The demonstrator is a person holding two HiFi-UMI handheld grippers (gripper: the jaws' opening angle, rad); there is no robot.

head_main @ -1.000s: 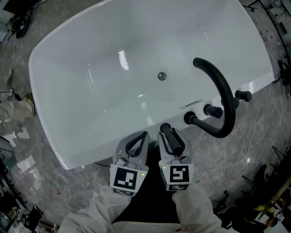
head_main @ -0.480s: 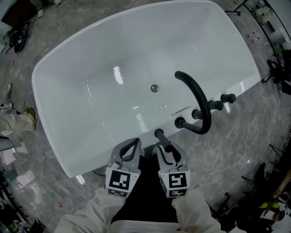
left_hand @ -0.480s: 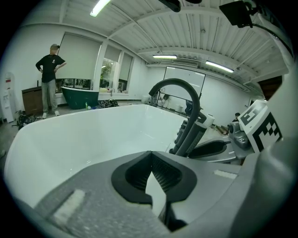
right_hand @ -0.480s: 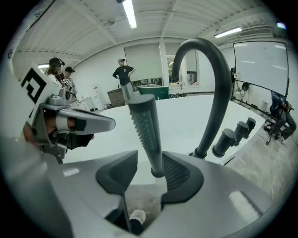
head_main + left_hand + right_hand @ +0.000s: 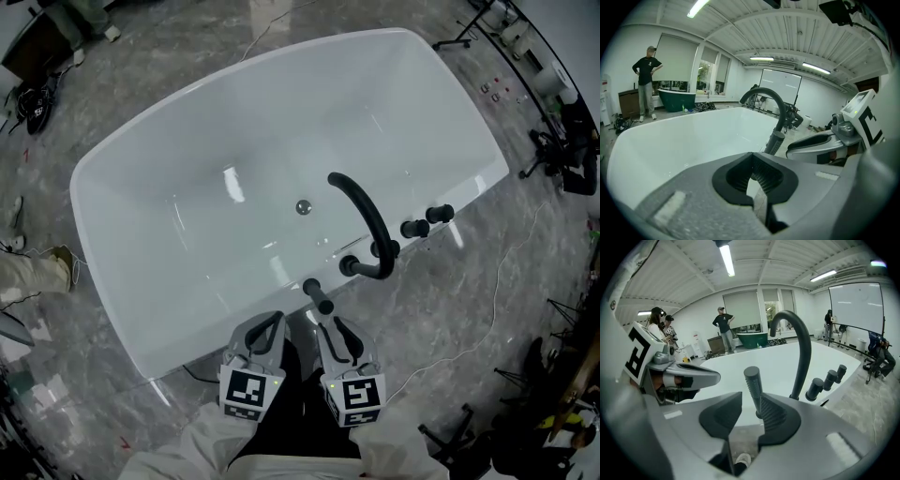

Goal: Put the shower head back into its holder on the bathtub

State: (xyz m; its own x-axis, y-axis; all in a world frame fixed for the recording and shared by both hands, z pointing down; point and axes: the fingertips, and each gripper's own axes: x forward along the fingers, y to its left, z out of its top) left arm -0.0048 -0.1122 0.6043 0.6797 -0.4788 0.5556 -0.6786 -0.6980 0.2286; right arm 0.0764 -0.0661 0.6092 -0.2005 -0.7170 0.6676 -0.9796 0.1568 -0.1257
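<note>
The black shower head (image 5: 318, 294) stands upright in its holder on the near rim of the white bathtub (image 5: 187, 141), left of the curved black faucet (image 5: 360, 212). My right gripper (image 5: 330, 328) hangs just short of the rim. Its jaws are apart and closing with nothing between them. In the right gripper view the shower head (image 5: 753, 384) rises beyond the right gripper (image 5: 750, 402). My left gripper (image 5: 271, 322) hovers beside it, shut and empty. In the left gripper view, past the left gripper (image 5: 751, 157), the shower head (image 5: 775, 142) stands with the faucet (image 5: 765, 93) behind it.
Three black knobs (image 5: 414, 228) sit on the rim by the faucet. A drain (image 5: 303, 206) lies in the tub floor. Cables (image 5: 511, 281) and stands (image 5: 562, 141) lie on the grey floor to the right. A person (image 5: 723, 327) stands far behind.
Both grippers have lifted and drawn back from the tub rim. The right jaws have come off the shower head's handle, which stays in its holder, and they have narrowed.
</note>
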